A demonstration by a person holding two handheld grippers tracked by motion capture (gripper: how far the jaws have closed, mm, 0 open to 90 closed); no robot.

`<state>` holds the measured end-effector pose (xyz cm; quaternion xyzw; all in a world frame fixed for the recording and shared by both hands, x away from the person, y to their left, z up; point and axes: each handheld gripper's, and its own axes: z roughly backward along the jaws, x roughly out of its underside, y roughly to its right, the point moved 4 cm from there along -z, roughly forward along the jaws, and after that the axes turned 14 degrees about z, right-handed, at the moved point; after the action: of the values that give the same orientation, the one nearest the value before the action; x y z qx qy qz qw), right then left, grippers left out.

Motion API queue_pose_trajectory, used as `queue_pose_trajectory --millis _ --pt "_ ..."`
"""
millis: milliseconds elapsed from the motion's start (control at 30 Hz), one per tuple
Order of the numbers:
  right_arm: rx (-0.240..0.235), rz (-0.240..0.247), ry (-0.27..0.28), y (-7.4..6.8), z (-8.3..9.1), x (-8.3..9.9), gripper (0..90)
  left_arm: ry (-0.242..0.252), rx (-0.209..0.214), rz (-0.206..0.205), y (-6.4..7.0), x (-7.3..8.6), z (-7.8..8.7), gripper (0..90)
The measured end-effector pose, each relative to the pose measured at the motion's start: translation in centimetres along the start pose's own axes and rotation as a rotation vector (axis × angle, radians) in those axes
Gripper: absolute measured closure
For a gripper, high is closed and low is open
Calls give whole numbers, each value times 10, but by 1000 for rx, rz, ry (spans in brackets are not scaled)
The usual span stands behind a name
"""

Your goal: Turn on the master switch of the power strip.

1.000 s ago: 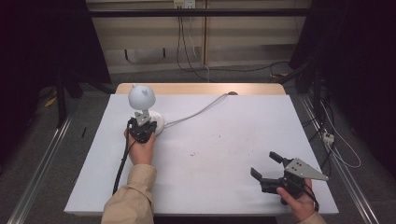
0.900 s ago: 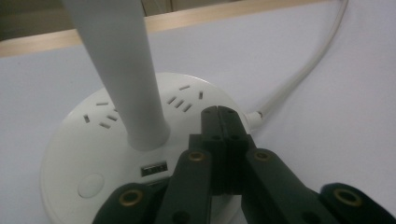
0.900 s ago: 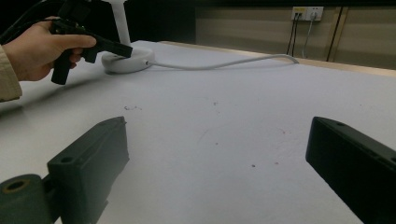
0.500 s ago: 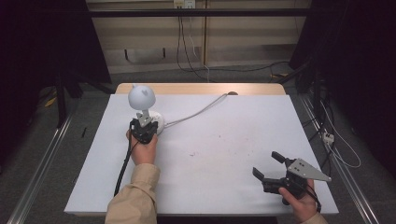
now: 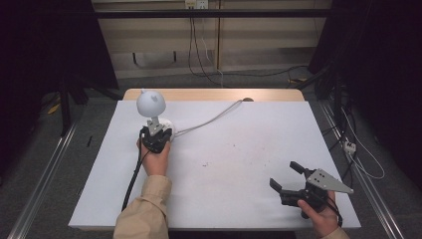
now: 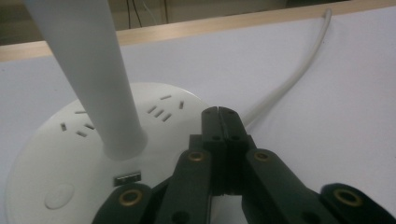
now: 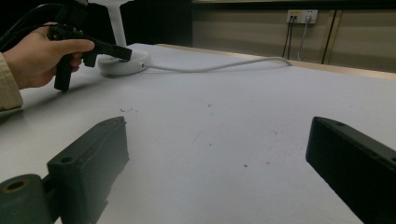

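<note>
Left claw [image 6: 221,114], jaws pressed together, tips over the white lamp base [image 6: 60,154]; right claw [image 5: 290,175] gapes wide above the table [image 5: 239,149].

A recording lab, set up for filming hand work.

Black curtains [image 5: 45,45] hang at both sides, a white table [image 5: 239,149] stands on grey floor between metal rails [image 5: 42,179], and cables [image 5: 199,45] run down from wall sockets [image 7: 301,16] behind it.
</note>
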<state>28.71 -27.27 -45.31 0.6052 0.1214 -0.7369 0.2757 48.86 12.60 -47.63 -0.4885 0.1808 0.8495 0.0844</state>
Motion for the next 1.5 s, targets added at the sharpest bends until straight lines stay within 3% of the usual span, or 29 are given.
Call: queue_pose_trajectory --millis 133,233,367,500,567,767,833,1033,1500 --pt "0 -3 0 1 0 1 56 36 31 32 2 -6 5 900" --pt "0 0 -2 0 0 0 56 18 25 47 -1 -5 8 897" --pt "0 0 -1 0 -1 0 56 16 20 25 -2 -5 12 856" --pt "-2 -2 -4 0 -1 0 56 15 25 32 -1 -6 17 824" --pt "-1 0 0 0 -1 0 56 3 28 31 0 -5 18 751" --pt "0 0 -1 0 -1 0 56 10 58 46 1 -5 26 666" --pt "-1 0 -2 0 -1 0 56 0 68 56 2 -5 27 591" --pt "0 -1 -1 0 0 0 56 -15 87 59 3 -3 32 476" --pt "5 -6 1 1 3 0 57 -24 115 60 5 -1 44 309"
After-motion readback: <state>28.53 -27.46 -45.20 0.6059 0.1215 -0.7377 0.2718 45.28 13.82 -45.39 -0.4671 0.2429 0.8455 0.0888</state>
